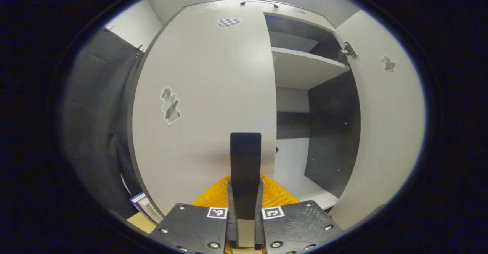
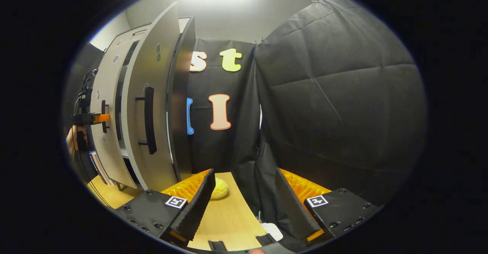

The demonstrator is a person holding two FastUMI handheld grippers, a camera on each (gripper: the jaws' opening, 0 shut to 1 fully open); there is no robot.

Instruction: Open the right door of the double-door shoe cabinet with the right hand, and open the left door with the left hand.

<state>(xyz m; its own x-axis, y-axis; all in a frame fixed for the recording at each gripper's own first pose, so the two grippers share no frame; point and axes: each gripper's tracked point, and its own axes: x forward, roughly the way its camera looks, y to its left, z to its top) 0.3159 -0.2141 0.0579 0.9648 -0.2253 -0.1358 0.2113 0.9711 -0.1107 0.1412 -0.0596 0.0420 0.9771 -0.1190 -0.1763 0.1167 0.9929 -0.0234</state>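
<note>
Left tool (image 1: 246, 196) is clenched on the upright handle (image 1: 246, 158) of the shut left door (image 1: 206, 94) (hinged, I judge, along its far-left edge), while the released right tool (image 2: 244, 204) sits clear of the open right door (image 2: 160, 151).

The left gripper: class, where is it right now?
In the right gripper view, the left gripper is at the far left, at the left door's handle, beyond the open right door.
</note>
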